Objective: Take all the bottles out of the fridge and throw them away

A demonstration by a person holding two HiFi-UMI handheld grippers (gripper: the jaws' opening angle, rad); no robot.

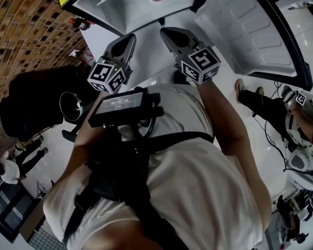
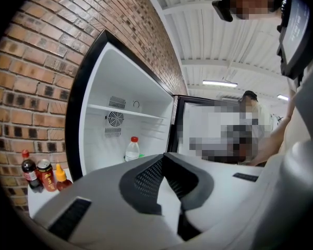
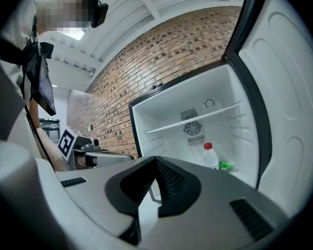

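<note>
Two hand-held grippers reach out level in front of our chest, side by side with a gap between them. The left hand-held gripper (image 2: 164, 155) has its jaws pressed together with nothing in them. In its own view the right hand-held gripper (image 3: 155, 159) looks the same, jaws meeting at the tips and empty. Each carries a cube of black-and-white square markers. A dark box on our chest (image 1: 119, 105) bears a line of print too small for us to read.

From the head view, both tips sit near the front lip of the fridge (image 1: 120, 12). Its black frame bounds the opening on the left, and its door (image 1: 245, 30) is swung wide to the right, so the whole mouth faces us. White compartment floor lies open between the lip and the bottle (image 3: 211, 157). This clear plastic bottle with a red cap and a pale label stands upright well back on that floor, toward the door side, under the shelf (image 3: 193, 120) and below the round fan vent (image 3: 192, 127); we cannot read its label. A green thing (image 3: 225, 165) lies just beside it, nearer the door.

Left of the fridge, against the brick wall (image 2: 36, 72), a white bench (image 2: 41, 199) carries a dark bottle (image 2: 27, 171), a red can (image 2: 45, 175) with yellow lettering we cannot make out, and a yellow-capped squeeze bottle (image 2: 61, 178), close together.
</note>
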